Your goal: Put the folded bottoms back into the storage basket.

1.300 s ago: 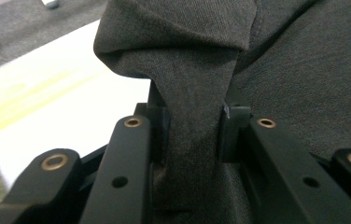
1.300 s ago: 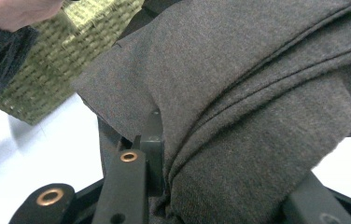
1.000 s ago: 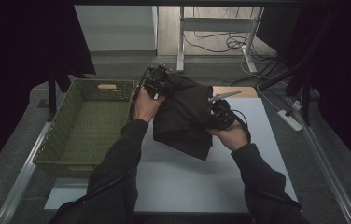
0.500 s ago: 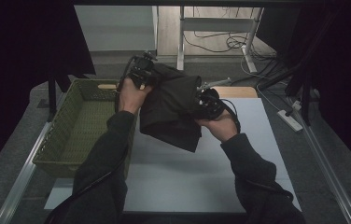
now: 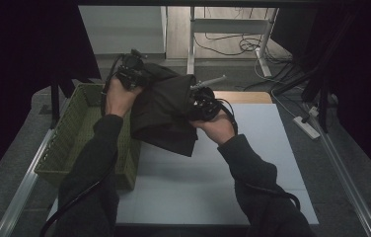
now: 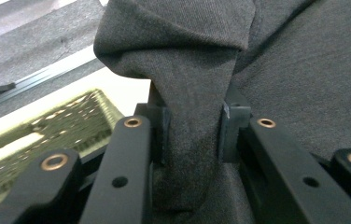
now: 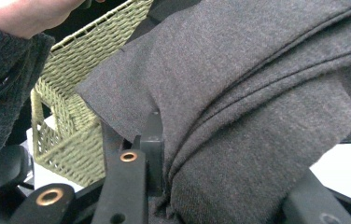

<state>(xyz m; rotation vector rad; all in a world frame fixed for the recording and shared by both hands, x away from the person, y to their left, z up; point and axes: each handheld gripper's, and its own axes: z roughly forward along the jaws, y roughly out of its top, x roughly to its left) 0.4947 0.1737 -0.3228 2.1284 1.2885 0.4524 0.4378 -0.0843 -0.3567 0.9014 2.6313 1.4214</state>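
Currently a folded dark grey cloth (image 5: 166,111) is held up between both grippers, above the table's (image 5: 252,168) far left part and overlapping the right rim of the green woven basket (image 5: 75,133). The left gripper (image 5: 131,74) sits at the cloth's far left corner, over the basket's far end; its jaws are pressed onto a bunched fold of the cloth (image 6: 197,116), visible between the two pads in the left gripper view. The right gripper (image 5: 201,101) holds the cloth's right edge; in the right gripper view the stacked layers (image 7: 257,116) lie between its jaws, pinched. The basket stands at the table's left edge, touching it, with its near right corner against the person's left sleeve (image 5: 92,168). The cloth's lowest corner hangs just above the white tabletop. Open surface lies to the right and toward the person. A wooden board (image 5: 245,96) adjoins the table's far edge. Beyond stand a desk frame (image 5: 233,24) and floor cables (image 5: 228,47); a power strip (image 5: 308,127) lies right of the table.
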